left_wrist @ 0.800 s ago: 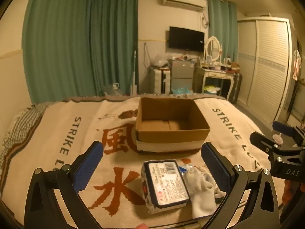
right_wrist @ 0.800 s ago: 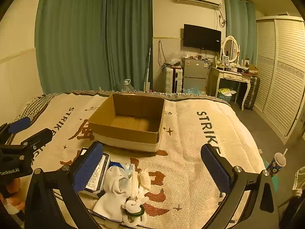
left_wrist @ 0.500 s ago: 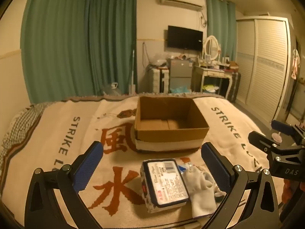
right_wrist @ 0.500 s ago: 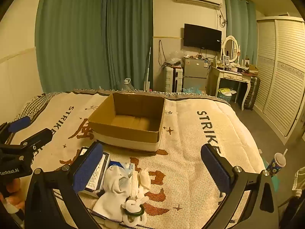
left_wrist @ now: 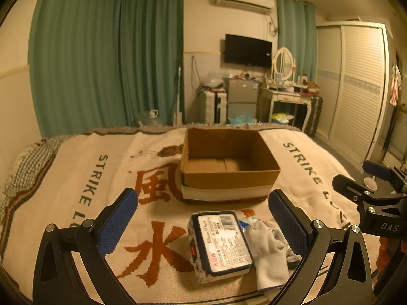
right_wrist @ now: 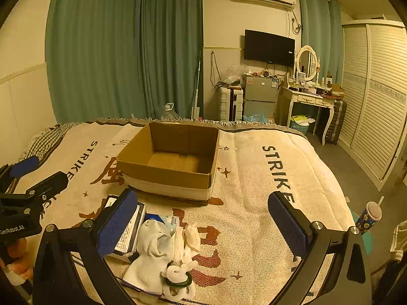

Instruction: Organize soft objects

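I am holding my left gripper (left_wrist: 203,225) with its jaws spread wide and nothing pressed between the two blue pads (left_wrist: 117,219); it is hovering over the near edge of the bed blanket (left_wrist: 84,178). My right gripper (right_wrist: 203,225) is standing just as wide, also gripping nothing, tilted down over the same near edge. Each gripper is showing at the side of the other's view, so I am counting two grippers in all, well apart from each other.

Between the left jaws I am looking down at one pack of tissue paper (left_wrist: 220,244), lying flat with its barcode label up. Touching its right side, one white sock (left_wrist: 268,254) is lying crumpled. From the right wrist view the heap is looking fuller: the same white sock (right_wrist: 150,251), a bundle of white cloth pieces (right_wrist: 187,239) that I cannot count surely, and one small white bundle ringed by a dark green band (right_wrist: 178,278) at the near edge. Something blue (right_wrist: 168,221) is peeking out under the sock; I cannot tell what it is.

Beyond the heap, toward the middle of the blanket, one open cardboard box (left_wrist: 229,165) is sitting upright, with nothing showing inside. One paper cup with a straw (right_wrist: 370,214) is standing on the floor off the right edge of the bed.
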Available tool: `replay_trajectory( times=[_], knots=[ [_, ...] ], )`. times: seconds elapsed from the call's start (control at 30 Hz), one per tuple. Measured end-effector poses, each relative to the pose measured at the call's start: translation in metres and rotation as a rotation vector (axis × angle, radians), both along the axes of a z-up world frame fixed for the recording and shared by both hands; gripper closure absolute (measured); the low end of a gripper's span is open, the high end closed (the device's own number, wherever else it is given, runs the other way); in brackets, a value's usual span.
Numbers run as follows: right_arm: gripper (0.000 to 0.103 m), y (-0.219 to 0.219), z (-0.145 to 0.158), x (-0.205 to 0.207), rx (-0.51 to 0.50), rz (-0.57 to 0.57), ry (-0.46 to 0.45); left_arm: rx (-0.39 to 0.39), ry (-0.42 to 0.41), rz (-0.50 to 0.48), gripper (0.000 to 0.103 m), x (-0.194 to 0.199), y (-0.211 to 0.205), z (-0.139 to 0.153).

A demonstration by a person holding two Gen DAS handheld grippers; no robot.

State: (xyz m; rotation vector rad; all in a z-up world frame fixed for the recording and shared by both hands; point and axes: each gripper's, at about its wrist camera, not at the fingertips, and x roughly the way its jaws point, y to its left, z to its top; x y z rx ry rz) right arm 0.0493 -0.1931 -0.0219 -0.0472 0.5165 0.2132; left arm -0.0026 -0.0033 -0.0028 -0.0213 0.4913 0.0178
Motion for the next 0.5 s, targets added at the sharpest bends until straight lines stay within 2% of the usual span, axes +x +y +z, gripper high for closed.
replay_trajectory(
  times=[0.5],
  knots=[
    [0.000,0.0022,0.0002,-0.0019,-0.001,0.003,0.008,-0.002,-0.001,0.002,0.000,0.0015,0.0014,0.0009]
  ],
)
